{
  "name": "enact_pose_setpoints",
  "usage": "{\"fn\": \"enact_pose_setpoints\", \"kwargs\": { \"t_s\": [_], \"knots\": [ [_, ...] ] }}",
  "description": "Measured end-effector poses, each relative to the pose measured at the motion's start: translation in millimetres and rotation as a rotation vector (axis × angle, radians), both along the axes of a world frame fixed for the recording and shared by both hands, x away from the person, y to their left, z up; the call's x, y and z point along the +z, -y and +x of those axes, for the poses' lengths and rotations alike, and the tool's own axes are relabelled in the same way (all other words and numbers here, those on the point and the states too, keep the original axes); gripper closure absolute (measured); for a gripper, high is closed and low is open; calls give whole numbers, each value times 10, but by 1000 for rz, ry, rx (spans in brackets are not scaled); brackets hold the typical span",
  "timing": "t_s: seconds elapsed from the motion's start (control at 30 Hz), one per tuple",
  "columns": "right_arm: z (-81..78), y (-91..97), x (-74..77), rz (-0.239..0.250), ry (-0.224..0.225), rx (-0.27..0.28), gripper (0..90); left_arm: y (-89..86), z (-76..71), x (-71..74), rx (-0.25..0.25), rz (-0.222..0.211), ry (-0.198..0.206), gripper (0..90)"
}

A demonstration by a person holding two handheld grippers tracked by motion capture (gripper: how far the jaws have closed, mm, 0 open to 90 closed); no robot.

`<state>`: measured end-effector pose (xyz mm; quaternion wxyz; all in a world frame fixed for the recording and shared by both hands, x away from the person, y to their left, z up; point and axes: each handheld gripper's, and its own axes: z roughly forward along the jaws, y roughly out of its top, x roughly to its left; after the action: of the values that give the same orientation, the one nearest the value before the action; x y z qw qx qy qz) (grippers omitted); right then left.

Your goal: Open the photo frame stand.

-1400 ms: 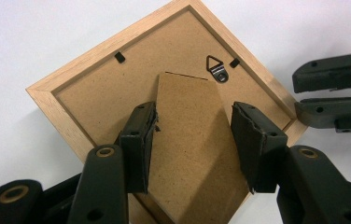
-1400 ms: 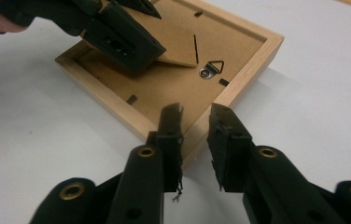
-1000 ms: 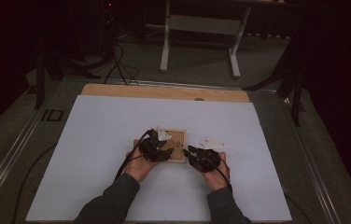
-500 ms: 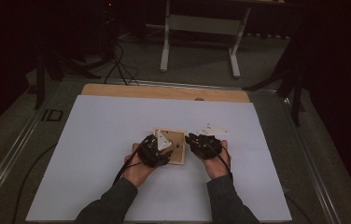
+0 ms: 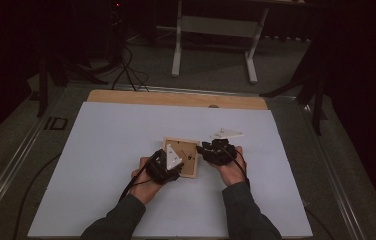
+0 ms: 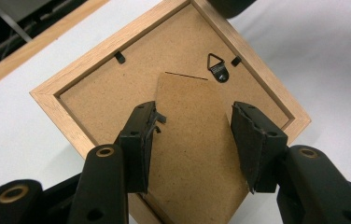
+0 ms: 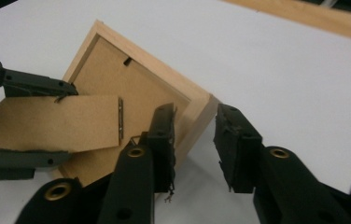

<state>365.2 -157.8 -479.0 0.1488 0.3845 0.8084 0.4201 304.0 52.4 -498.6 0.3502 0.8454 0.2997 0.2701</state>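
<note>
The picture frame [image 6: 131,88] lies back-up, its front hidden against the desk [image 5: 101,150]; its near corner is cut off behind the left hand-held gripper [image 6: 192,140] at the picture's bottom edge.

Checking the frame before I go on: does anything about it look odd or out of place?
The picture frame lies face down on the table, and its cardboard stand flap is swung up off the backing, between the left gripper's open jaws. Nothing looks broken.

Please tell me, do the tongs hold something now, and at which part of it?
The left tongs straddle the frame's fold-out stand; the right tongs straddle a corner of the picture frame. Whether either actually grips cannot be told.
</note>
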Motion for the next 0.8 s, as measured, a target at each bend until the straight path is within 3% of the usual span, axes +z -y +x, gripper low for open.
{"fn": "enact_pose_setpoints", "kwargs": {
  "t_s": [0.27, 0.47, 0.8],
  "knots": [
    [70, 22, -38, 73, -61, 57, 563, -47, -79, -39, -17, -4, 50, 521],
    [94, -18, -87, 95, -115, 86, 466, -81, -108, -64, -20, -11, 68, 521],
    [121, -44, -111, 137, -167, 113, 442, -112, -206, -105, -52, 15, 147, 520]
  ]
}}
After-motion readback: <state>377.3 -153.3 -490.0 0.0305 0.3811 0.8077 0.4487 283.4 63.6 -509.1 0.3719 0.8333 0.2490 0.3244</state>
